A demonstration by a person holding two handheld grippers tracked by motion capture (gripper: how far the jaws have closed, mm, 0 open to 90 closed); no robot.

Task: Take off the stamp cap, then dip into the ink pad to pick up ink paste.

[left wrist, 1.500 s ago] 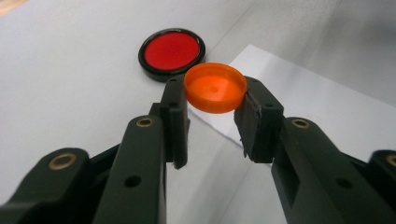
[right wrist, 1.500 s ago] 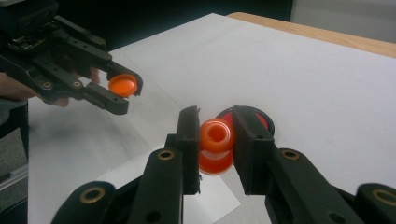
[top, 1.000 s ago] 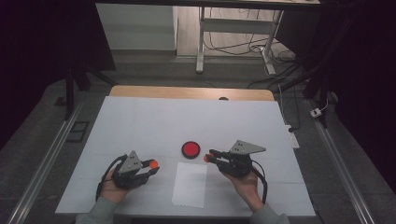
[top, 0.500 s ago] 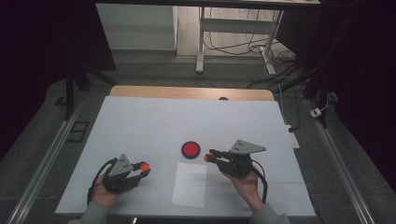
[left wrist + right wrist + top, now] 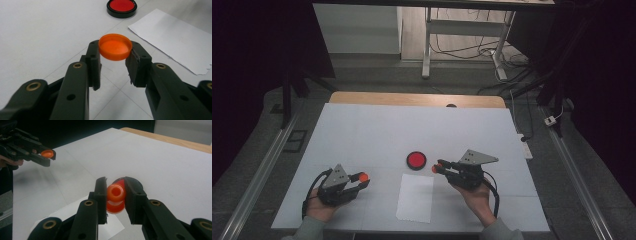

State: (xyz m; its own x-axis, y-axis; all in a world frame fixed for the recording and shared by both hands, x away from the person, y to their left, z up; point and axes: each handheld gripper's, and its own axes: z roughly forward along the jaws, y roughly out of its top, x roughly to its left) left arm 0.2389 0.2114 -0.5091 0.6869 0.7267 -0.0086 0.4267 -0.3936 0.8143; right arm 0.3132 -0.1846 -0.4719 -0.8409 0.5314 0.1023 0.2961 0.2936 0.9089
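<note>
Light: we see a bright table, dark surroundings.
Focus: jaws near our lens blur; cap sharp.
Shadows: soft, faint.

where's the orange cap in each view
high view: the orange cap sits lower left, at the tip of the left gripper.
left gripper view: the cap is at centre, clamped between the two black jaws.
right gripper view: the cap is upper left, held by the far gripper.
shared landmark: the red disc, beside the paper sheet.
</note>
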